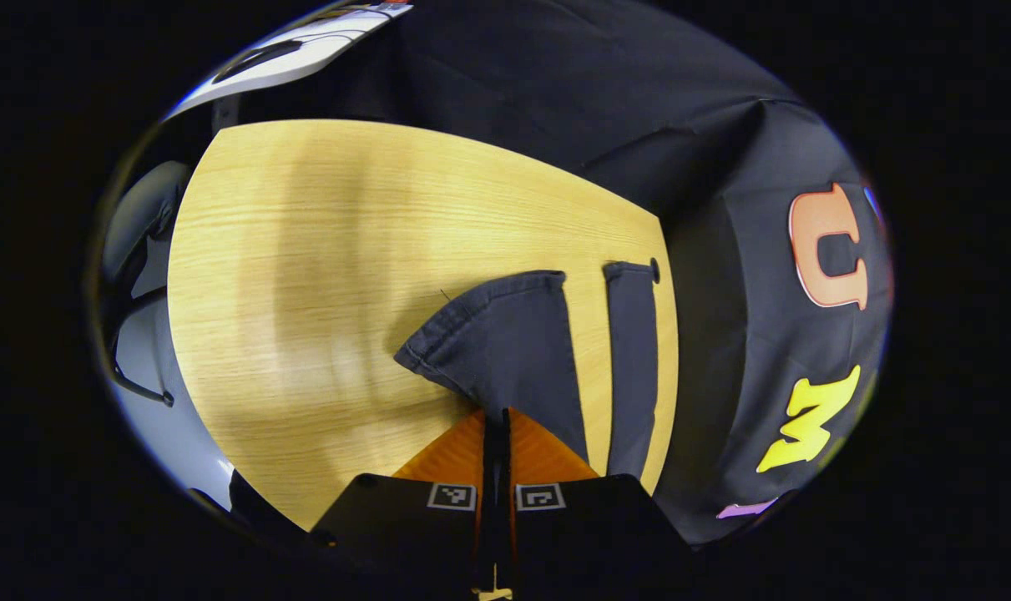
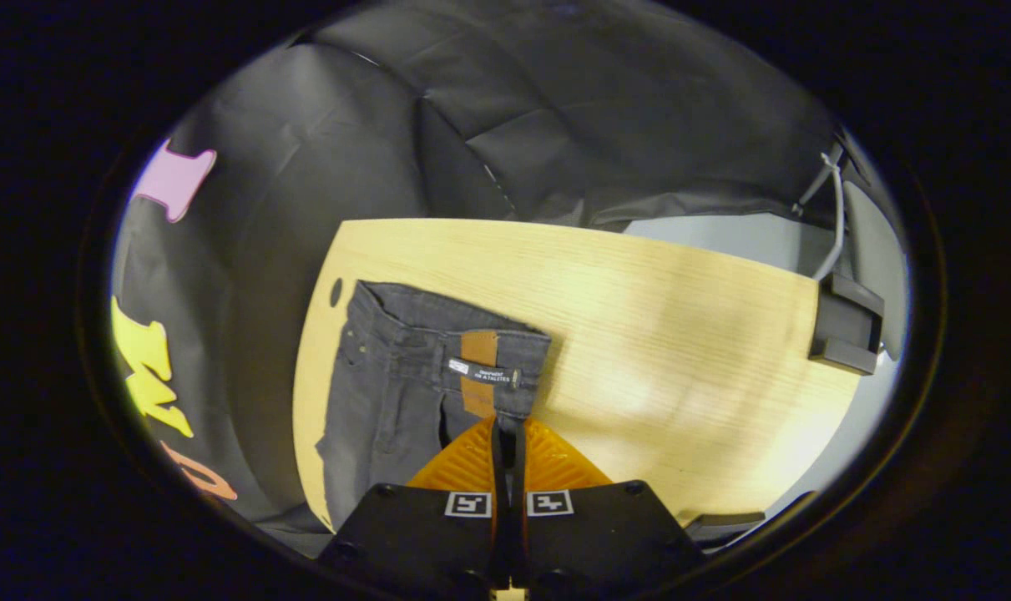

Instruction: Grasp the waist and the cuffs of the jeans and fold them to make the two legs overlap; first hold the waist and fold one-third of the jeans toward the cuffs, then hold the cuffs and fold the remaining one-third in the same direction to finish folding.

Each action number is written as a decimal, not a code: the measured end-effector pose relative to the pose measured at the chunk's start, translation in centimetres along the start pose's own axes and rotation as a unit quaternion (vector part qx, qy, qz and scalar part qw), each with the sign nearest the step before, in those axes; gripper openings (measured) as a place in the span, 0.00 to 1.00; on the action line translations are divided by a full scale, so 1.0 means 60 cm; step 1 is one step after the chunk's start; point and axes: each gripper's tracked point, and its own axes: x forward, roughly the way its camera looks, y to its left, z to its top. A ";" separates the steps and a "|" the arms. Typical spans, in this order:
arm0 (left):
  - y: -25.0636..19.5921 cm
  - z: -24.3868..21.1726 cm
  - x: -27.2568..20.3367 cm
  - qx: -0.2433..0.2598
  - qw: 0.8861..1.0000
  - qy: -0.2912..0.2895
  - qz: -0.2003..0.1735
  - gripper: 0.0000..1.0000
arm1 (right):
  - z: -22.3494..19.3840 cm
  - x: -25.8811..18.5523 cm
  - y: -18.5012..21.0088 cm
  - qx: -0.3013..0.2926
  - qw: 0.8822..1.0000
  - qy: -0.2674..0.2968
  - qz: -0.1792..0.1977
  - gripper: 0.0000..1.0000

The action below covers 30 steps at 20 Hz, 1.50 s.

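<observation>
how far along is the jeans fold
Early. The left gripper is shut on a cuff-end leg, lifting it; the other leg lies apart on the table. The right gripper pinches the waist. Overlapping the legs is underway; both thirds folds remain.

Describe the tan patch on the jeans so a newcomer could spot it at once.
On the pale wooden table, dark jeans lie along the edge nearest the black cloth wall. At their waistband, just ahead of the right gripper, sits the tan patch: the one warm brown rectangle on otherwise charcoal denim.
</observation>
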 end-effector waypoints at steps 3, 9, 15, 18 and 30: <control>-0.050 0.007 -0.024 0.025 1.000 0.007 -0.018 0.04 | 0.007 -0.043 0.057 -0.015 0.999 -0.007 0.042 0.01; -0.174 0.046 -0.041 0.115 0.992 0.019 -0.048 0.04 | 0.036 -0.098 0.188 -0.046 0.994 -0.009 0.103 0.01; -0.283 0.080 0.017 0.191 0.979 0.038 -0.057 0.04 | 0.052 -0.077 0.291 -0.090 0.989 -0.012 0.119 0.01; -0.321 0.089 0.069 0.209 0.975 0.061 -0.051 0.04 | 0.065 -0.043 0.327 -0.109 0.988 -0.013 0.112 0.01; -0.406 0.120 0.325 0.238 0.966 0.102 -0.017 0.03 | 0.093 0.165 0.434 -0.140 0.986 -0.022 0.087 0.01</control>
